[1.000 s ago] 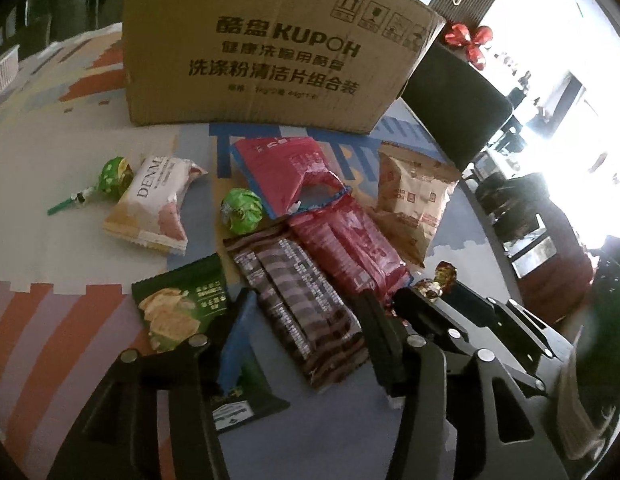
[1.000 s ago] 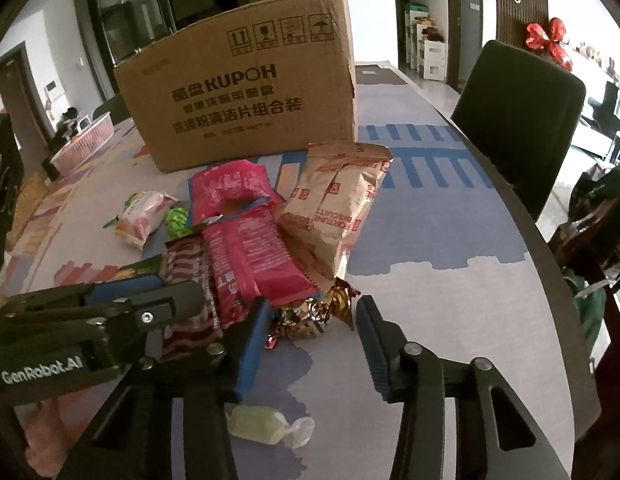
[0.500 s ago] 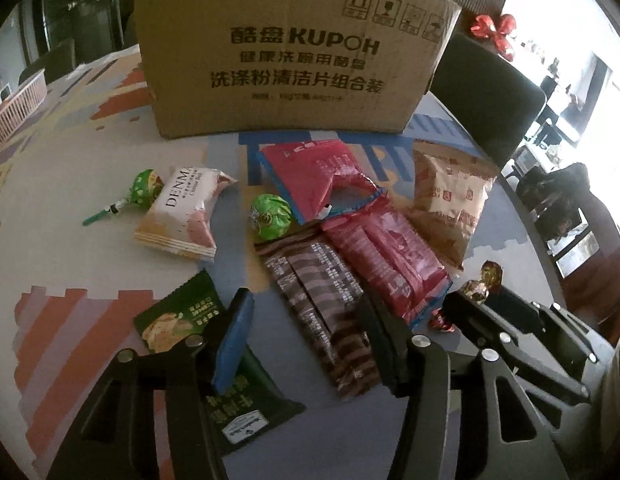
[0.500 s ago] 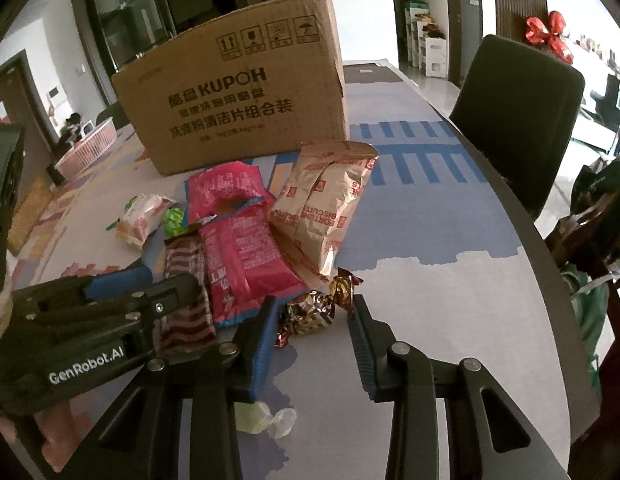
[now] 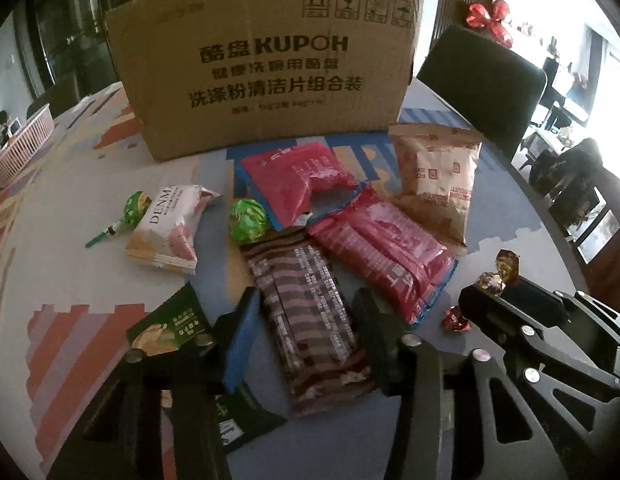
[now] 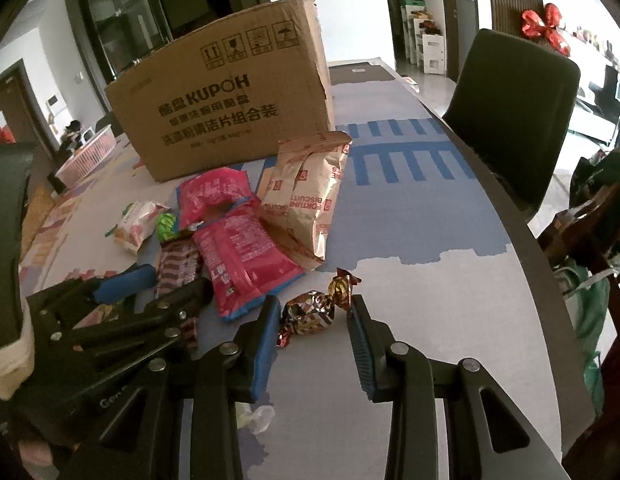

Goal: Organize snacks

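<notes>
Only right wrist view shows a pale candy (image 6: 255,416), both grippers' fingers closing, brown packet (image 5: 310,320) and foil candy (image 6: 310,314) seemingly ungripped

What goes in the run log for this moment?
left gripper: closing, astride brown striped packet, no grip | right gripper: closing, astride gold-wrapped candy, no grip | cardboard box: behind snacks

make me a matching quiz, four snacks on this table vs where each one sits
1 brown striped packet
2 foil-wrapped candy
3 tan biscuit bag
4 green lollipop

a beside the white DENMA packet
b between the right gripper fingers
c nearest the black chair
d between the left gripper fingers

Pairs: 1-d, 2-b, 3-c, 4-a
</notes>
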A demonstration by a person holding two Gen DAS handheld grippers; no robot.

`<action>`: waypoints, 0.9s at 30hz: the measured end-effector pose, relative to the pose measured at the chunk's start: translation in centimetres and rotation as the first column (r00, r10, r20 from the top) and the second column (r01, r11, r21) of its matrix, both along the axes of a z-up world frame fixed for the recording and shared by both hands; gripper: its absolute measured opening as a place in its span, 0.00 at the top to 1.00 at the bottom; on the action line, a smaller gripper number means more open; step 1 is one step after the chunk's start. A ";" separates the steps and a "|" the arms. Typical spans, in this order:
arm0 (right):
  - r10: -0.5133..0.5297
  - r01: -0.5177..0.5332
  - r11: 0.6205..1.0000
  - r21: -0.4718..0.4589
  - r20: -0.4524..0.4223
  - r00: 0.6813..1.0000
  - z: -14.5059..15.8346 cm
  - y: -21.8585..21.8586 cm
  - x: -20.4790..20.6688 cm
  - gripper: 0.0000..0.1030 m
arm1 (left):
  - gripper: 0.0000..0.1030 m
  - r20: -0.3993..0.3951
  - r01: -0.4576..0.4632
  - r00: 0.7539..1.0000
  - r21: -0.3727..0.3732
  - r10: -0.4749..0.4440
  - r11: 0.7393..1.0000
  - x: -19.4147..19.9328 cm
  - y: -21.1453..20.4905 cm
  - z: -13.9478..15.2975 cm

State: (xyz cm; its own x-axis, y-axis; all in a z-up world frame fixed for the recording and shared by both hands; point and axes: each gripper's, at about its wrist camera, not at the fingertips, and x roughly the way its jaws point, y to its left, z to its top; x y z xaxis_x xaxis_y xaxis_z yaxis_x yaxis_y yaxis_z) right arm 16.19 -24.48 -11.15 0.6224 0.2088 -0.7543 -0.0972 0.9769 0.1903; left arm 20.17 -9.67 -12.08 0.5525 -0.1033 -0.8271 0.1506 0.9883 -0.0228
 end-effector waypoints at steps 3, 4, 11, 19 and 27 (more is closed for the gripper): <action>0.008 -0.008 1.000 0.000 0.004 1.000 0.1 0.2 -0.1 0.68 | 0.62 -0.011 0.003 1.000 -0.035 -0.003 0.999 -0.2 0.8 0.2; 0.012 -0.012 1.000 0.000 0.006 1.000 0.2 0.2 -0.1 0.69 | 0.64 -0.014 0.003 1.000 -0.046 -0.004 0.999 -0.2 0.8 0.3; 0.016 -0.016 1.000 0.010 0.015 1.000 0.6 0.4 -0.3 0.74 | 0.65 -0.025 0.008 1.000 -0.113 -0.011 0.994 -1.1 1.9 1.0; 0.030 -0.030 0.999 0.012 0.041 0.999 1.7 0.9 -0.9 0.80 | 0.65 0.023 0.016 1.000 -0.147 -0.013 0.989 -2.4 2.8 3.0; 0.022 -0.023 1.000 0.017 0.058 0.998 2.7 1.0 -1.5 0.80 | 0.96 0.053 0.024 0.998 -0.164 -0.016 0.986 -3.2 3.5 4.6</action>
State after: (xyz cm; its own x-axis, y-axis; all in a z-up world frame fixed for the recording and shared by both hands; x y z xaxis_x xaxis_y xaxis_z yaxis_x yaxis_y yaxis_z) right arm 14.66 -23.44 -8.48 0.6599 0.2365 -0.7132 -0.1308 0.9708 0.2009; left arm 16.99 -6.17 -7.46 0.5903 -0.2470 -0.7684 0.1755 0.9685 -0.1765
